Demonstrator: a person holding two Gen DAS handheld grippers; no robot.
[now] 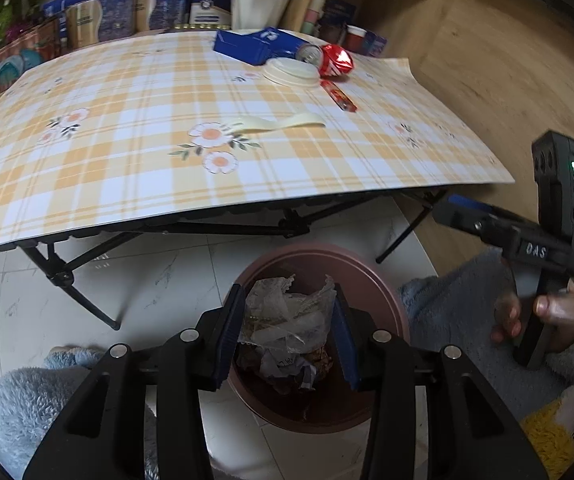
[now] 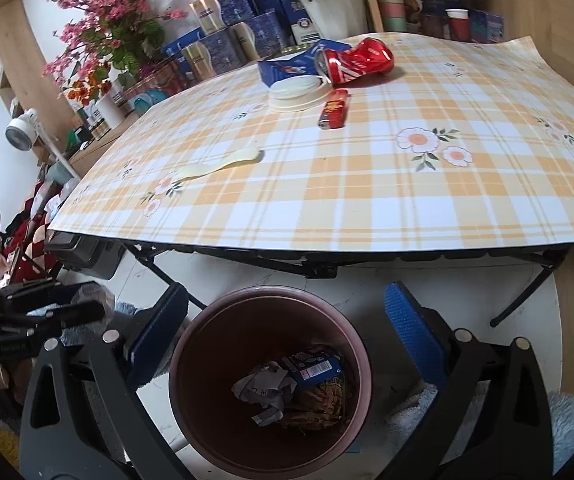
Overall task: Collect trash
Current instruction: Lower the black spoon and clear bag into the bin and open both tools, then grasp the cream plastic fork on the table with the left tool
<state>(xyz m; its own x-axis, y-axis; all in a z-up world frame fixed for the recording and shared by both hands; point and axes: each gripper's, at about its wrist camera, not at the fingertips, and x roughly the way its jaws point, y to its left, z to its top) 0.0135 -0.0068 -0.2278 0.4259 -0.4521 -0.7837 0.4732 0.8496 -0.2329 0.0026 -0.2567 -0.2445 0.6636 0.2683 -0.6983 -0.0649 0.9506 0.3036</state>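
Holding a crumpled clear wrapper (image 1: pixel 287 316) over the bin (image 1: pixel 383 292), the left gripper (image 1: pixel 289 340) clamps it. Right gripper (image 2: pixel 287 332) gapes wide and empty above the same bin; can (image 2: pixel 353 62) sits far on the table (image 2: pixel 367 208).

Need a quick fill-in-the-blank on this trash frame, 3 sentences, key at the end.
1. The left gripper is shut on a crumpled clear ____ above the bin.
2. The right gripper stands open with ____ between its jaws.
3. The crushed can on the checked tablecloth is ____ in colour.

Missing words: wrapper; nothing; red
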